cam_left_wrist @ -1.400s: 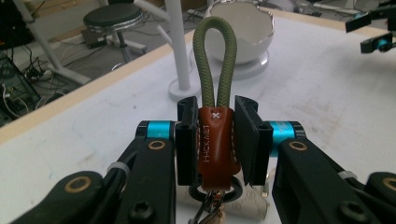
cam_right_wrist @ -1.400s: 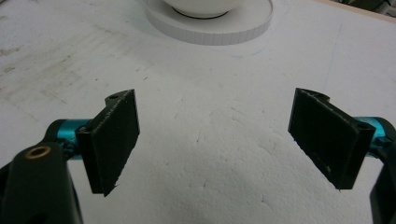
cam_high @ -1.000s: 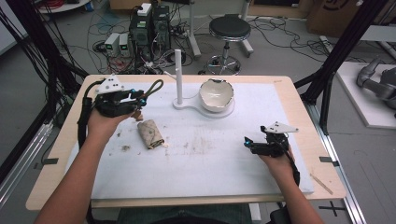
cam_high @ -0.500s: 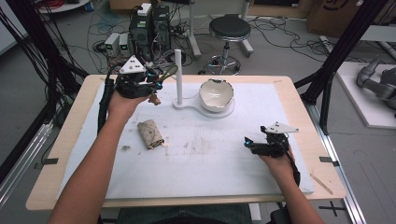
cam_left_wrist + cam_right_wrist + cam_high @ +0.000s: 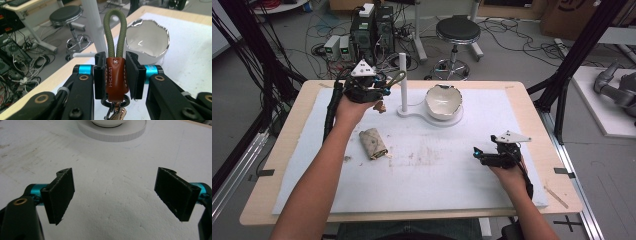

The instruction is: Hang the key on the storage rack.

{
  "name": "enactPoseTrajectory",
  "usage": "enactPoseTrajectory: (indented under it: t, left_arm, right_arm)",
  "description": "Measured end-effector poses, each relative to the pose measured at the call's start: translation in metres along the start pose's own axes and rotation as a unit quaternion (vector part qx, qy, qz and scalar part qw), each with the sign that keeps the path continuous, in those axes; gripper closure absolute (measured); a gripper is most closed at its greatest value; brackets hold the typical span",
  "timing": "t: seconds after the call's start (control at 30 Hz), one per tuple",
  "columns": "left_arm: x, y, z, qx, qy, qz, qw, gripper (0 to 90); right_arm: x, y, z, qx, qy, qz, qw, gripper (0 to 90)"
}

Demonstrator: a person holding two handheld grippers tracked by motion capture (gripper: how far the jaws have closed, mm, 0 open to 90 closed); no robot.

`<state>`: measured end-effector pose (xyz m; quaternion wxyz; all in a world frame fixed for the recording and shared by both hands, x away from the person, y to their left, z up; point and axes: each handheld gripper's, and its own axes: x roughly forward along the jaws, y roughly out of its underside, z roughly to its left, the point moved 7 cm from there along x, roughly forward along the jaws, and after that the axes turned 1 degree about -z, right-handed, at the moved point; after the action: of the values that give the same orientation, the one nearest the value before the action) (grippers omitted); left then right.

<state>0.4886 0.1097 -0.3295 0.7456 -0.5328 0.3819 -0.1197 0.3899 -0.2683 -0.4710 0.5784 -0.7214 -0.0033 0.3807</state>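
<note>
My left gripper is shut on the brown leather tab of a keychain, held above the table's far left. The keychain's green rope loop sticks out past the jaws toward a white upright post, and its keys dangle beneath. The loop is just left of the post and I cannot tell whether they touch. The post rises from a flat white base that also carries a white bowl with a wavy rim. My right gripper rests open on the white mat at the near right, with nothing between its pads.
A rolled-up tan pouch lies on the stained white mat, left of centre. The wooden table edge frames the mat. Behind the table stand a stool, electronics and cables on the floor.
My left hand has carried the keychain to the right and farther back, bringing the green loop close to the white post. The right gripper has stayed put.
</note>
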Motion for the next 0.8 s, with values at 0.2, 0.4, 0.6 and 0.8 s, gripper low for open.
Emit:
enactPoseTrajectory:
  t: [0.2,0.4,0.6,0.8]
  left_arm:
    - [0.007,0.004,0.001,-0.009,-0.001,0.008,0.9999,69.5]
    - [0.006,0.003,0.004,-0.005,-0.024,0.004,0.9997,56.8]
    - [-0.003,0.004,0.002,-0.017,-0.022,-0.019,0.9994,45.0]
    - [-0.018,0.017,-0.004,-0.035,-0.006,-0.033,0.9988,36.5]
  right_arm:
    - [-0.001,0.000,0.000,0.002,0.001,-0.001,1.0000,16.6]
    - [0.000,0.000,-0.001,0.002,0.001,-0.001,1.0000,16.6]
    - [-0.003,0.001,0.000,0.002,0.001,-0.002,1.0000,16.6]
    - [-0.004,0.001,-0.002,0.005,0.004,-0.003,1.0000,16.6]
